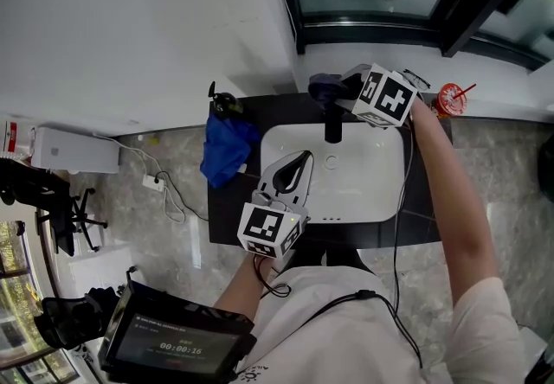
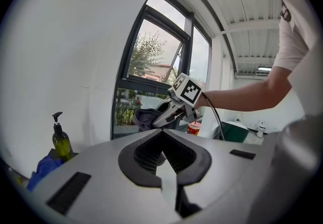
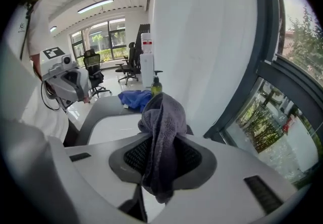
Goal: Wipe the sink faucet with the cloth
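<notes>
Over the white sink [image 1: 381, 201], let into the dark table [image 1: 227, 220], I have my right gripper [image 1: 342, 90] reaching in from the window side. Its fingers are clamped on the grey cloth [image 1: 319, 85]. In the right gripper view the cloth [image 3: 161, 132] is pinched near its middle, so a bunched tuft stands beyond the fingers and a tail hangs below. I judge that tuft is what should meet the metal, which keeps the hard fingers off it. The black faucet [image 1: 332, 124] rises at the back of the basin, and the cloth sits right at its top. I cannot tell from here whether the two are touching. I hold this gripper tilted downward, I think, so the cloth comes onto the faucet from above. My left gripper [image 1: 301, 164] hovers low over the basin's near left side with its fingers drawn together on nothing. It points toward the faucet and keeps clear of the wiping hand, and I judge it is only waiting. A crumpled blue cloth [image 1: 227, 149] lies on the table just left of the sink, with a soap bottle [image 1: 227, 104] behind it against the wall. A red cup [image 1: 451, 99] stands at the far right, well away from the work. The wiping itself looks barely begun.
</notes>
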Motion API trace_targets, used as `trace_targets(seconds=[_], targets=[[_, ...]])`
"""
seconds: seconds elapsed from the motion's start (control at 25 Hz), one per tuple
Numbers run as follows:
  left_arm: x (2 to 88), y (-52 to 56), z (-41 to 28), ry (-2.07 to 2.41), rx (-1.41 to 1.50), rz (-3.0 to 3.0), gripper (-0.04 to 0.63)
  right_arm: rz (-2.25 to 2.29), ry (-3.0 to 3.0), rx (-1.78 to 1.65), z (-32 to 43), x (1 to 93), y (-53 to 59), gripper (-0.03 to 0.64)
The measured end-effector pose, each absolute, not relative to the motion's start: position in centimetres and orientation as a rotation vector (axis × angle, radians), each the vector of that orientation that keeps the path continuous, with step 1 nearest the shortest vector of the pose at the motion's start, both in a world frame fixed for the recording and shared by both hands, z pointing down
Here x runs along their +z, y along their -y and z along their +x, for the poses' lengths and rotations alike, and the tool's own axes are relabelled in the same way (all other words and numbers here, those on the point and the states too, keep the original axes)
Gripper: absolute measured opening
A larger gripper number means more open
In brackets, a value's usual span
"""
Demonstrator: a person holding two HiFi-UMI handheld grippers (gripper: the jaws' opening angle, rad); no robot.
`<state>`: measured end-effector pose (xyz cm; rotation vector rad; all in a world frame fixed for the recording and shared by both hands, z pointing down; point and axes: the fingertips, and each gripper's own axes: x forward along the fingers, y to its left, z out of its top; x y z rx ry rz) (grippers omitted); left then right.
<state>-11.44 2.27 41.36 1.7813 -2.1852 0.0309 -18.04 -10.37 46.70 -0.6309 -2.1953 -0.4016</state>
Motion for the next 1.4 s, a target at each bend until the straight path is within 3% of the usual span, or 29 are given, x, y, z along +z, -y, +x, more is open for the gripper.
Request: trace_targets(seconds=[0.6, 1.08, 1.4], targets=[[40.9, -0.9, -10.3, 2.133, 0.041, 1.857, -0.008, -0.917, 2.122, -0.111, -9.7, 47.3, 3.7, 0.098], [41.3, -1.6, -10.7, 2.152, 0.046, 1.822, -0.008, -0.439, 2.404, -0.296, -18.0, 43.7, 14.1, 0.098], [41.3, -2.3, -12.3, 2.182, 0.041, 1.770, -0.008, -0.438, 2.326, -0.354, -20.9, 45.7, 13.9, 0.098]])
